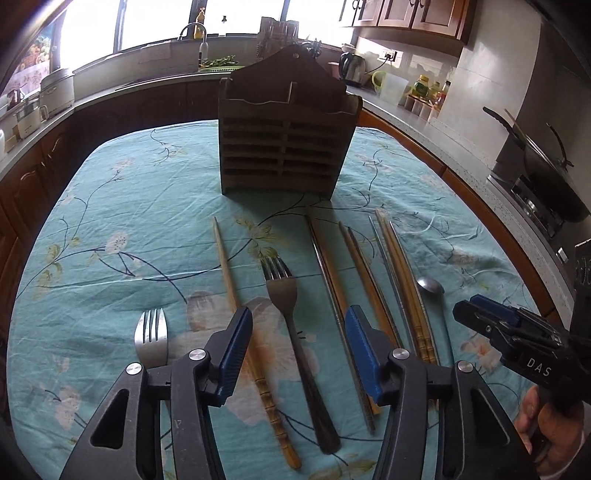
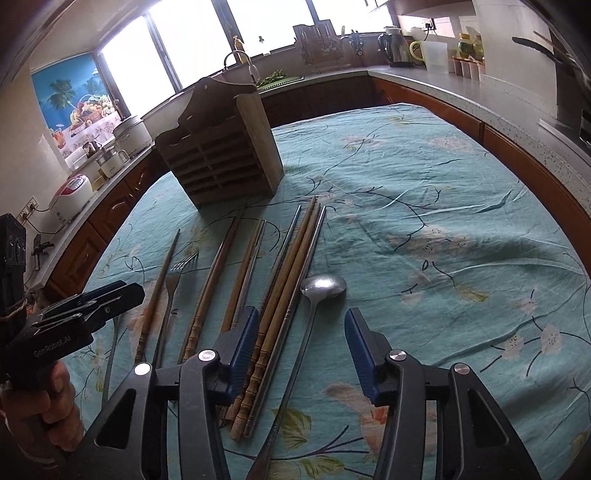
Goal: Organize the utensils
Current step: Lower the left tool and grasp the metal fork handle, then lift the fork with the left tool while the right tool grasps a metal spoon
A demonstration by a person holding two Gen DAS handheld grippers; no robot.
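A brown wooden utensil holder (image 1: 284, 144) stands upright at the far middle of the table; it also shows in the right wrist view (image 2: 221, 151). In front of it lie a dark fork (image 1: 291, 332), a shiny fork (image 1: 150, 338), a single wooden chopstick (image 1: 236, 306), several wooden and metal chopsticks (image 1: 391, 277) and a metal spoon (image 1: 430, 286). My left gripper (image 1: 298, 317) is open above the dark fork. My right gripper (image 2: 301, 317) is open above the spoon (image 2: 323, 286), beside the chopsticks (image 2: 291, 273). Each gripper shows in the other's view, the right one (image 1: 480, 314) and the left one (image 2: 110, 295).
The table has a teal floral cloth (image 1: 129, 206). Kitchen counters ring it, with a sink and faucet (image 1: 195, 33), a kettle (image 1: 352, 68), pots (image 1: 55, 88) at the left and a wok on a stove (image 1: 546, 173) at the right.
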